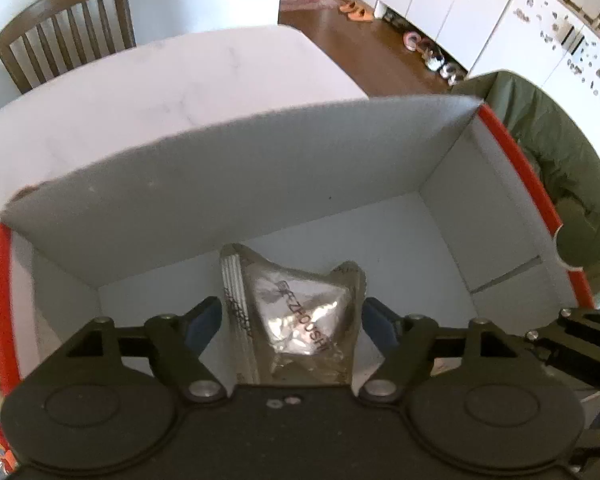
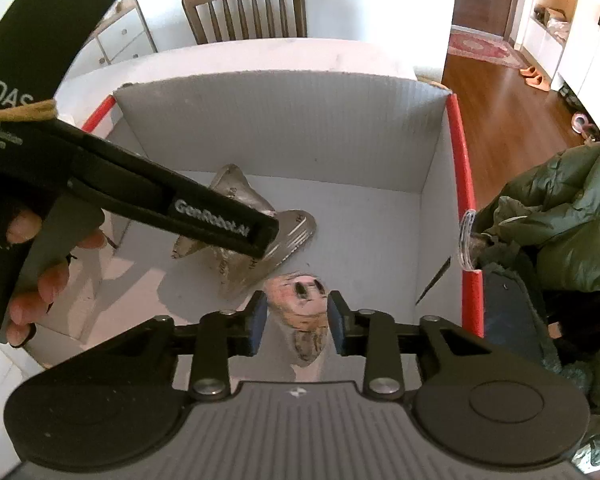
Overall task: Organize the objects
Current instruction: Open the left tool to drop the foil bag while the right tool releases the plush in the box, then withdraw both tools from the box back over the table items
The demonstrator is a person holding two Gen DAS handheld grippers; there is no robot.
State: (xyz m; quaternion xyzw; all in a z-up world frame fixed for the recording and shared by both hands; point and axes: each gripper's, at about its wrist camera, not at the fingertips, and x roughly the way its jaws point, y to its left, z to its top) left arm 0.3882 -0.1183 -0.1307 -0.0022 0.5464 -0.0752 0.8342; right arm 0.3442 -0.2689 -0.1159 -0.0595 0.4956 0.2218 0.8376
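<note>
A white cardboard box [image 1: 260, 184] with red-edged side walls stands open on a white table. My left gripper [image 1: 293, 318] reaches down into it, shut on a clear plastic bag [image 1: 304, 332] with silvery contents and printed letters; its blue pads press on both sides of the bag. In the right wrist view the same bag [image 2: 236, 192] hangs low over the box floor [image 2: 372, 248] under the left gripper [image 2: 260, 236]. My right gripper [image 2: 296, 322] is just inside the box's near side, shut on a small pink and tan packet [image 2: 300, 304] printed with a face.
The white marble table [image 1: 180, 80] stretches beyond the box toward a brown wooden chair [image 1: 68, 28]. A green padded jacket [image 2: 560, 208] lies against the box's right wall. A hand [image 2: 40, 280] holds the left gripper's handle. Wood floor and white cabinets lie to the right.
</note>
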